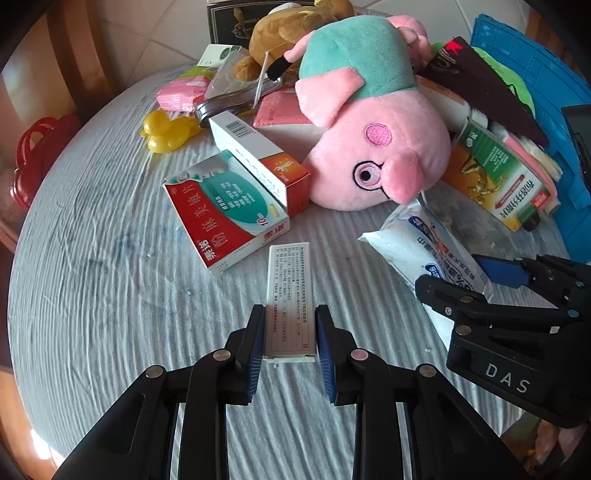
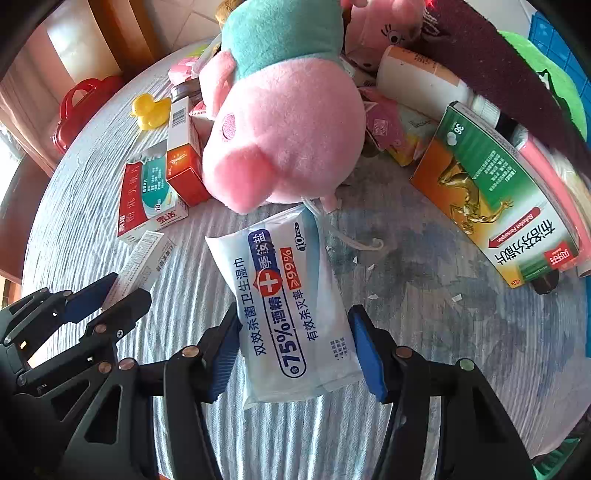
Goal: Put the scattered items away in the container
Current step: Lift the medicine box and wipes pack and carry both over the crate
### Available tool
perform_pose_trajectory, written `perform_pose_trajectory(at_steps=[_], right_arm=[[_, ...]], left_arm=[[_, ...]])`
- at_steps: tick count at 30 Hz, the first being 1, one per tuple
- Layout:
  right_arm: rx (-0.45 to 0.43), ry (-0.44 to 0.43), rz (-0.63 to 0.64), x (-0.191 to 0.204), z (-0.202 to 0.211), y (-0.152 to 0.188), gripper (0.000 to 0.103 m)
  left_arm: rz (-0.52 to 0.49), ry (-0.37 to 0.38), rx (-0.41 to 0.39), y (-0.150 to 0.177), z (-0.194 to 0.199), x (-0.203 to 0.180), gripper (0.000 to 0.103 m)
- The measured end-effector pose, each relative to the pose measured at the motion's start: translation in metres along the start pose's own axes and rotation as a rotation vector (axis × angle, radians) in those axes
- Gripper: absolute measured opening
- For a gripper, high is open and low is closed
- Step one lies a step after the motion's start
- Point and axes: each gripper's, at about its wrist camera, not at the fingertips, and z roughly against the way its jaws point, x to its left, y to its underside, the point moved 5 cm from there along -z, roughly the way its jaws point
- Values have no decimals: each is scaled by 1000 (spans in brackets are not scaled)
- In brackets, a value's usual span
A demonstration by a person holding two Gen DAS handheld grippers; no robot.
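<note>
Left tongs point(image 1: 290, 328) clenched on a slim white box point(image 1: 290, 299), both blue pads pressed flat against its long sides, box lying lengthwise on the striped cloth point(image 1: 110, 295) of the desk. Seen from the right wrist too, same box point(image 2: 138, 264) pinched at its near end by the left tongs point(image 2: 110, 295).

Right tongs point(image 2: 295, 350) straddling a wipes pack point(image 2: 291, 306), left pad touching the pack's edge, right pad just beside the other edge with a sliver of gap; not clenched as far as can be told. Pack flat on the cloth, far end tucked under the snout of a pink pig plush point(image 2: 284, 140). From the left wrist, right tongs point(image 1: 476, 280) visible around the same pack point(image 1: 424, 258).

Left of the pig point(image 1: 369, 147): a red box point(image 1: 221, 218) flat on the cloth, with an orange box point(image 1: 258, 155) lying across its top corner. Farther back, a yellow duck point(image 1: 168, 131), a pink packet point(image 1: 179, 94) and a brown plush point(image 1: 291, 33). Right of the pig, a green box point(image 2: 495, 199) leaning on a pile, beside a white bottle point(image 2: 424, 81). Blue container point(image 1: 532, 77) at the far right edge, partly covered by a dark cloth point(image 1: 487, 85) and a green plush point(image 2: 546, 77). Red case point(image 1: 37, 155) off the desk, lower left.
</note>
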Motion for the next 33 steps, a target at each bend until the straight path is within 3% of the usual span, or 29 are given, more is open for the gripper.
perform_pose_trajectory(at_steps=[13,20,33], right_arm=[[-90,9,-22,-17,53,6,56],[-213,29,-34,11,110,-19,56],[-458,89,-25,-37,219,-51,56]], left_arm=[[-19,5,-94,-28,31,13,26],[-41,31,-185,-46,73,0,26],[-74,93,-365,-95,148,-58,26]])
